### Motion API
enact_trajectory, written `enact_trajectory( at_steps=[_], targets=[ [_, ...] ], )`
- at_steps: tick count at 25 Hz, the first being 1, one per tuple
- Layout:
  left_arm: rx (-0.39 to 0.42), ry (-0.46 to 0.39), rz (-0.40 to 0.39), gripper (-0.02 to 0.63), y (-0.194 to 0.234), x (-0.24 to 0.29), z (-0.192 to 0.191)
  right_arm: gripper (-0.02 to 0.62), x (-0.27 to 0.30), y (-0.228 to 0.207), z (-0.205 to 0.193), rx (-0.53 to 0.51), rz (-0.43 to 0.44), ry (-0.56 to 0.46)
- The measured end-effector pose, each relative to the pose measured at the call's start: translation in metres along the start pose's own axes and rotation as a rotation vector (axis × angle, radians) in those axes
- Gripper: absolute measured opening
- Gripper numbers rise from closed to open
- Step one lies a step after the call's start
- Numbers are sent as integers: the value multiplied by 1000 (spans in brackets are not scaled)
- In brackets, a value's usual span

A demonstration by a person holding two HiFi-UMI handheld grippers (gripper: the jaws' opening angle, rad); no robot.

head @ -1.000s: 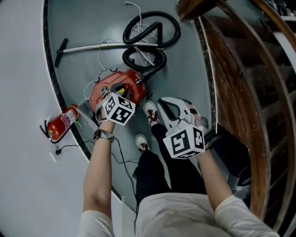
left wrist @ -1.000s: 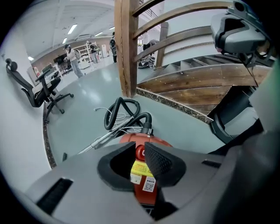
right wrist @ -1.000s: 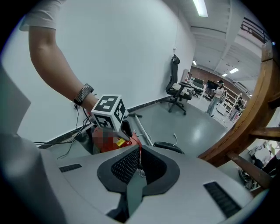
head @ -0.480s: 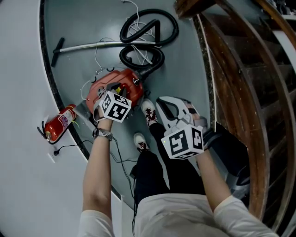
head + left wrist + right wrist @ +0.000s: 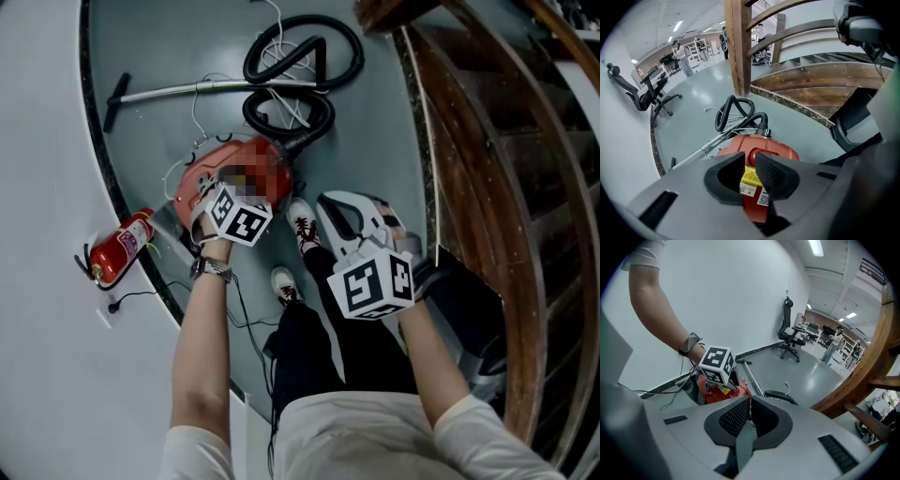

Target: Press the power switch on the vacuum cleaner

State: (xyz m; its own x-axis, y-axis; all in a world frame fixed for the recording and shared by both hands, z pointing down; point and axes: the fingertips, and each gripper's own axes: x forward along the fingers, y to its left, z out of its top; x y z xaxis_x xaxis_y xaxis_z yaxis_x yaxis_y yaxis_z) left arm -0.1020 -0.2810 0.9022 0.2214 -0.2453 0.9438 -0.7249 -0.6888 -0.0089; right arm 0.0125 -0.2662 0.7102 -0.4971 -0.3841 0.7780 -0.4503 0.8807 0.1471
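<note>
The red vacuum cleaner (image 5: 200, 185) lies on the grey floor by the curved wall. Its black hose (image 5: 302, 58) is coiled beyond it, and the metal wand (image 5: 187, 91) lies to the left. My left gripper (image 5: 246, 189) is held right over the vacuum's top. In the left gripper view my left gripper (image 5: 749, 160) has a narrow gap between its tips and nothing in it. The yellow label (image 5: 751, 177) and a round red part of the vacuum cleaner (image 5: 765, 151) show just behind them. My right gripper (image 5: 327, 202) hangs beside the person's legs, shut and empty (image 5: 749, 405).
A red fire extinguisher (image 5: 122, 246) stands against the wall on the left, with a thin cable (image 5: 141, 300) beside it. The person's shoes (image 5: 302, 225) are right of the vacuum. A wooden stair rail (image 5: 487, 141) curves along the right. An office chair (image 5: 651, 91) stands far off.
The head view has shifted a little. My left gripper stays over the vacuum's top, barely moved. The right gripper has kept its place.
</note>
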Motion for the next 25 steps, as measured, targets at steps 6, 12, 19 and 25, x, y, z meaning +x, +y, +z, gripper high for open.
enact_trajectory(
  at_steps=[6,12,19,25],
  targets=[
    [-11,15,-10,71,0,1,-1,31,0,-4,-1,8,-15,2],
    [-12,17,2,75,3,2,-1,31,6,-3,-3,23,-14,10],
    [-52,34,-27,80,2,2,0,31,7,-9,-2,23,-21,15],
    [-75,43,-14,86,4,3,0,31,8,-12,-1,21,-26,5]
  ],
)
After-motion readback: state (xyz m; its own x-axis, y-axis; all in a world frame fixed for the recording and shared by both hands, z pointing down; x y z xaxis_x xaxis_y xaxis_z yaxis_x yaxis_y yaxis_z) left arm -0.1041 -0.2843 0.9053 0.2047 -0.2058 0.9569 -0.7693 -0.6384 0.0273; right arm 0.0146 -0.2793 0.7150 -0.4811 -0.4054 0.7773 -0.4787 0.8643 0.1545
